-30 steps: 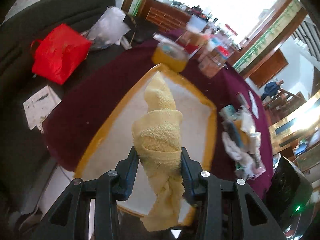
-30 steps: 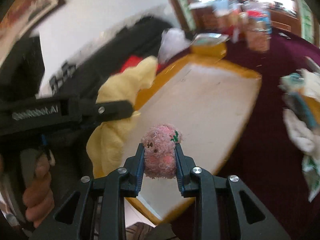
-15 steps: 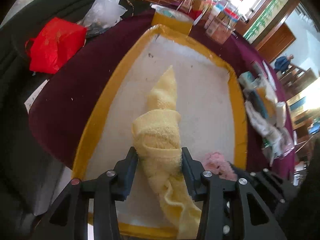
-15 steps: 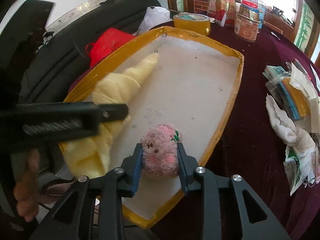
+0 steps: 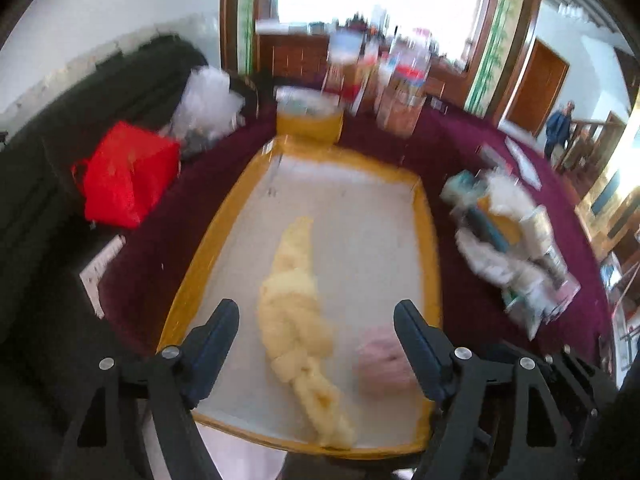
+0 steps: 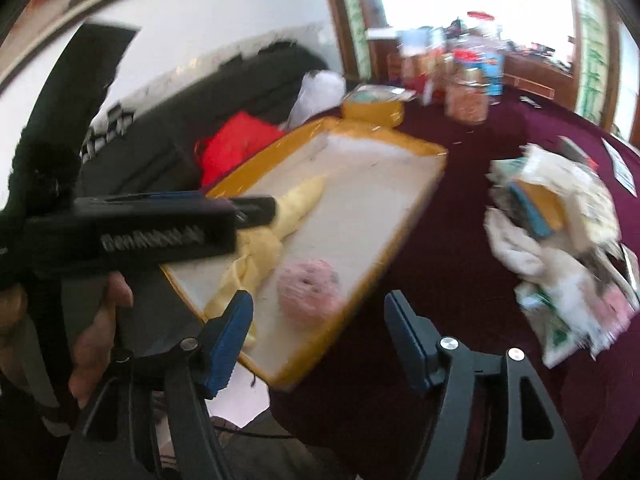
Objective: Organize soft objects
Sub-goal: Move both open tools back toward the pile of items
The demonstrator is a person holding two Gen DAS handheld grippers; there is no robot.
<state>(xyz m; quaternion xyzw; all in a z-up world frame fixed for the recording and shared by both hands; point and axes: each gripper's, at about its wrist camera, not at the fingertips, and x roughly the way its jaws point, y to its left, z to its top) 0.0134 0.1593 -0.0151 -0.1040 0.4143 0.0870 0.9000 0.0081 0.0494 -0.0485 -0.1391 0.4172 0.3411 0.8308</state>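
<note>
Now, left gripper [image 5: 316,334]: spread wide, clamped on nothing, held above the near end of the tray.
Right gripper [image 6: 318,332]: likewise wide apart and empty, raised over the tray's near right corner.
Yellow towel [image 5: 294,320]: lay twisted lengthwise on the tray floor, straight ahead between the left fingers, not touching either.
Pink plush toy [image 6: 308,288]: sat on the tray just ahead of the right gripper, nearer its left finger; beside the towel, to its right.
Tray [image 5: 434,248]: yellow-rimmed with a white floor, stretched away from both grippers on the maroon tablecloth [image 6: 448,216].
Pile of cloths and packets [image 5: 516,248]: well off to the right of the left gripper, outside the tray.
Red bag [image 5: 124,174]: far left of the left gripper, off the table.
Jars [image 6: 466,96]: beyond the tray's far end, blurred.
</note>
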